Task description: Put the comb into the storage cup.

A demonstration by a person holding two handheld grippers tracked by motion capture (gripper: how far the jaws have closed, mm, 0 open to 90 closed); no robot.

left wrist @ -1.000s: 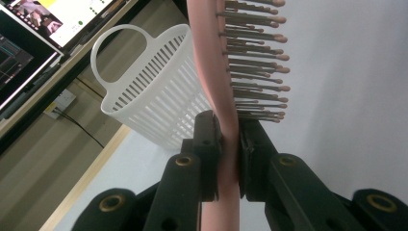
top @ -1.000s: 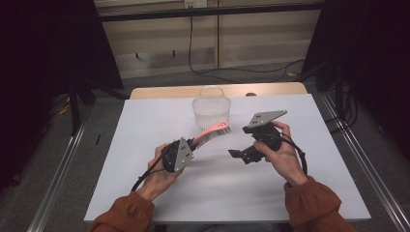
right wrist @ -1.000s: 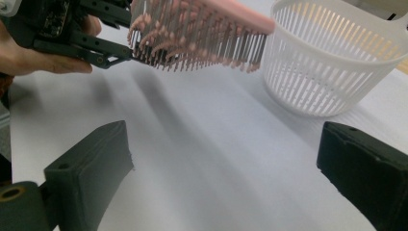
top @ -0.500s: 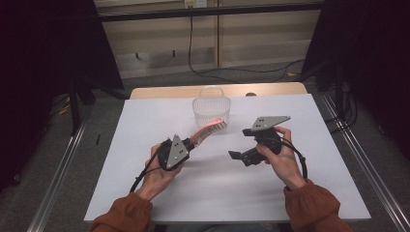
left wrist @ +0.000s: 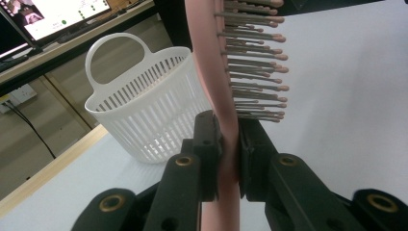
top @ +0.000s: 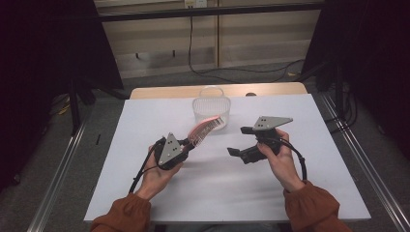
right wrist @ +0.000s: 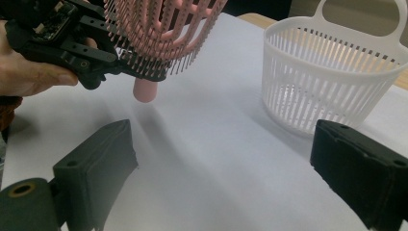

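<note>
So the left gripper has its fingers clamped tight on the handle of a pink hairbrush, one finger on each side of it. The brush sticks out up and away toward the far right, held off the white worktop, and its head ends just beside the near edge of the white basket. Can't tell from the high view whether the tip actually touches the basket or just overlaps it in the shot. In the left gripper view the bristles point off to the right, with the basket sitting behind and to the left of the brush.

The right gripper is over on the right, well apart from the brush, with its fingers spread wide and nothing between them. It points left, toward the brush and the other gripper. In the right gripper view the round butt end of the handle pokes out past the left gripper's grip, with its shadow on the worktop below.

The basket stands upright at the far middle of the worktop, handle loop up.
</note>
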